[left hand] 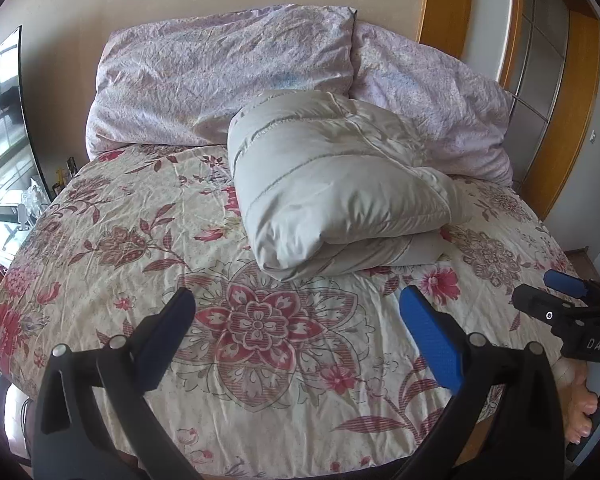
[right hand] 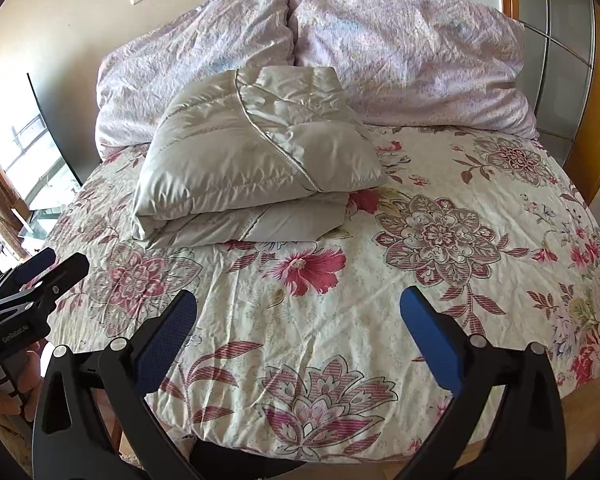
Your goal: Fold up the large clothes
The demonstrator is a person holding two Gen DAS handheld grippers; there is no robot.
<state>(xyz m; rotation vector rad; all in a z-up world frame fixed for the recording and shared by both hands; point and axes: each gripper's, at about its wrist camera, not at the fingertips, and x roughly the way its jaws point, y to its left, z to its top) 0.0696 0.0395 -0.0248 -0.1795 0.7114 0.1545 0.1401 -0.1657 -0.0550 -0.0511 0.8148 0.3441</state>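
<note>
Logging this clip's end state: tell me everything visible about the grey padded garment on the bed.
The grey padded garment is pale silvery grey with a slight sheen, quilted, with thin piped seams. It lies folded into a thick, puffy bundle of stacked layers on the floral bedspread, its far edge against the lilac pillows. Neither tool touches it.
</note>
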